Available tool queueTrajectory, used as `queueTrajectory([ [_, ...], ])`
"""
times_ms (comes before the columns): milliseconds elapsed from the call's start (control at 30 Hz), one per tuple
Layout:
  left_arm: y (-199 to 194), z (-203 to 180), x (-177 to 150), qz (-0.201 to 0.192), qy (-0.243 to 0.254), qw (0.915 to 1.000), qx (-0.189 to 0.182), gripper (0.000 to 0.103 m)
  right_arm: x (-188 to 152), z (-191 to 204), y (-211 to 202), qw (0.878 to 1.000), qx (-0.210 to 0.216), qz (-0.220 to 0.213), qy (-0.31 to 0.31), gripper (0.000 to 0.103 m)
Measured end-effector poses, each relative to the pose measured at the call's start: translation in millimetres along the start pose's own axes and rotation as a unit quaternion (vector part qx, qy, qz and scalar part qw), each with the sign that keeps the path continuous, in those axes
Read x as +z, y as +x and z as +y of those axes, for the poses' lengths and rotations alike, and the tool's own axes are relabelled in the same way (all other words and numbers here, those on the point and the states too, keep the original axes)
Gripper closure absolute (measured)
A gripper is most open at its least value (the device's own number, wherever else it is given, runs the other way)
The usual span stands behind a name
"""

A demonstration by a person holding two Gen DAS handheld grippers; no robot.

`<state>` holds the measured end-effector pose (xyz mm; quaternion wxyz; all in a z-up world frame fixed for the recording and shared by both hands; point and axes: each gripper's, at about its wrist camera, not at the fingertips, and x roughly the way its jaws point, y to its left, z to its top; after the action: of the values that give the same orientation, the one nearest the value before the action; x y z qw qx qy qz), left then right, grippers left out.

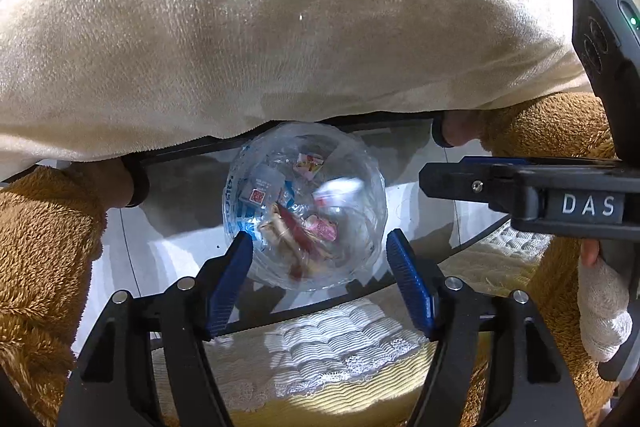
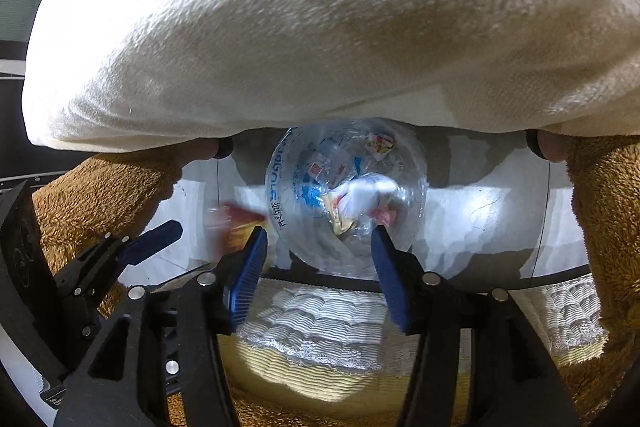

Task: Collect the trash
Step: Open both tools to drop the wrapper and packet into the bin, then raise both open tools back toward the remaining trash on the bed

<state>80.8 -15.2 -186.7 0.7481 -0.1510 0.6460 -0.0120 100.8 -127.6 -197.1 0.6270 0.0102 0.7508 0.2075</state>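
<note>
A clear plastic trash bag (image 1: 304, 203), printed with blue letters, stands open on the white floor and holds several coloured wrappers. My left gripper (image 1: 319, 239) hangs over its mouth, pointing down, open with nothing between the blue pads. My right gripper (image 2: 319, 231) hangs over the same bag (image 2: 344, 187), also open and empty. A blurred white wrapper (image 2: 360, 193) shows inside the bag's mouth. A blurred red and yellow piece (image 2: 234, 223) shows just left of the bag. Each view catches the other gripper's finger at its edge (image 1: 452, 181) (image 2: 158, 233).
A person's cream fleece top (image 1: 280, 27) fills the upper view, with brown fuzzy legs (image 1: 44, 259) on both sides of the bag. A white lace cloth (image 1: 328, 347) over a yellow surface lies below my fingers. A bandaged finger (image 1: 600, 311) holds the right handle.
</note>
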Motion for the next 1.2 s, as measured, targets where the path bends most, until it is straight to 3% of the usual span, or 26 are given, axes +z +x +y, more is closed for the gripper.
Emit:
queueTrajectory([
  [400,-7.8,0.2,0.6,-0.025,0.014,0.9996,0.009,0.035,-2.5,-2.1,-13.0,1.0,0.004,-0.021,-0.013,0.049],
  [500,-15.5,-3.2,0.2,-0.043,0.024,0.9987,0.013,0.035,-5.8,2.9,-24.1,0.998,0.026,-0.042,-0.037,0.049],
  [600,-25.2,-5.4,-0.6,-0.066,0.034,0.9971,0.02,0.035,-11.3,8.4,-36.3,0.995,0.019,-0.074,-0.062,0.049],
  [833,-45.2,-5.6,1.0,-0.11,0.041,0.993,0.004,0.035,-19.3,8.1,-54.6,0.99,0.033,-0.113,-0.079,0.049],
  [1000,-66.5,-4.1,0.4,-0.16,0.047,0.986,-0.008,0.035,-28.9,13.2,-81.8,0.977,0.044,-0.179,-0.112,0.049],
  [1200,-102.7,5.1,2.1,-0.238,0.048,0.9697,-0.024,0.035,-39.6,24.7,-119.9,0.949,0.031,-0.274,-0.156,0.049],
])
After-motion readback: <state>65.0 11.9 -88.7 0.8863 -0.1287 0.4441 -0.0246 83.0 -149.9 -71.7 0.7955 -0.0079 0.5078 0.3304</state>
